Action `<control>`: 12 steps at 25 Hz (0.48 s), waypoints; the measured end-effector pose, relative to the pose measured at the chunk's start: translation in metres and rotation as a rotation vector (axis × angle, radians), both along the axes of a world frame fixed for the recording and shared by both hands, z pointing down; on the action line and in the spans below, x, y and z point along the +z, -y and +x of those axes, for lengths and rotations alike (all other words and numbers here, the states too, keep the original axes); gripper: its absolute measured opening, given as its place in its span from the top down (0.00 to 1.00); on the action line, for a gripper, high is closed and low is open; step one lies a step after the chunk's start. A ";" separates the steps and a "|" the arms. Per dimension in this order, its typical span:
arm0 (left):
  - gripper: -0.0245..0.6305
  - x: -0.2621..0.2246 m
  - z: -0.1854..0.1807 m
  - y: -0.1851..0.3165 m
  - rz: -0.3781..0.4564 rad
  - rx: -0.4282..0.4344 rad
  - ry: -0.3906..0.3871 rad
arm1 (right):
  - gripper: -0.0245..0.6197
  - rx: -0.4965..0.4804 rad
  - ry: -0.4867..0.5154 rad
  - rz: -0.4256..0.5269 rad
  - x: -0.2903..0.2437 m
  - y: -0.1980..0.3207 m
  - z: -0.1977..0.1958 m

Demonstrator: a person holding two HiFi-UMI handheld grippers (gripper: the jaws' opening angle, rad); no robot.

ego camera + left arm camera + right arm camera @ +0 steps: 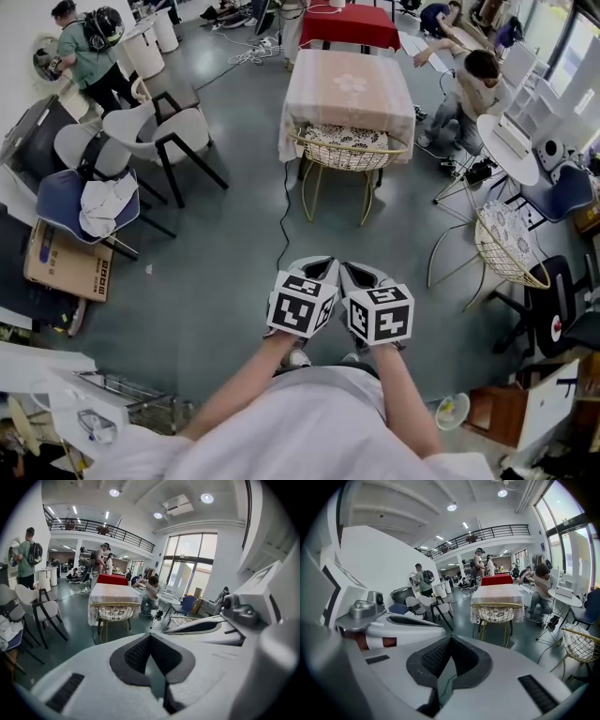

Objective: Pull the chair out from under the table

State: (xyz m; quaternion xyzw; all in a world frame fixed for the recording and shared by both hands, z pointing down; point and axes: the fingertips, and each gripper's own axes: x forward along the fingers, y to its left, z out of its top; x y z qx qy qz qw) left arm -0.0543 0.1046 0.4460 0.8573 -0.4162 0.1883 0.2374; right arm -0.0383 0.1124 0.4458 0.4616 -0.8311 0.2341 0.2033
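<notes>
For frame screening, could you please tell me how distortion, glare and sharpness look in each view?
Head view: evenly lit, sharp, edges bowed. Left gripper view: fisheye with black corners, windows blown out. Right gripper view: same fisheye, ceiling lamp glaring, chair sharp.

Big open hall, prob. a shared workspace/studio: mezzanine railing (103, 529) far up, tall windows (187, 559) far right, grey floor (234, 253) w/ cloth-covered table (347, 89), wire chair (347, 150), loose cables (248, 52), cardboard box (66, 262) near left, person w/ backpack (80, 52).

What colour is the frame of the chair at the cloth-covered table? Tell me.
Gold wire, on the chair; the head view shows it best.
</notes>
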 end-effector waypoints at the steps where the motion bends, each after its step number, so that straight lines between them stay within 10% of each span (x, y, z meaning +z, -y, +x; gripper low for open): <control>1: 0.96 0.000 -0.001 0.002 0.000 0.004 -0.001 | 0.96 -0.002 0.004 -0.003 0.000 0.001 -0.002; 12: 0.96 0.003 0.023 0.047 -0.011 0.027 -0.022 | 0.96 0.019 0.077 0.002 -0.001 0.047 0.022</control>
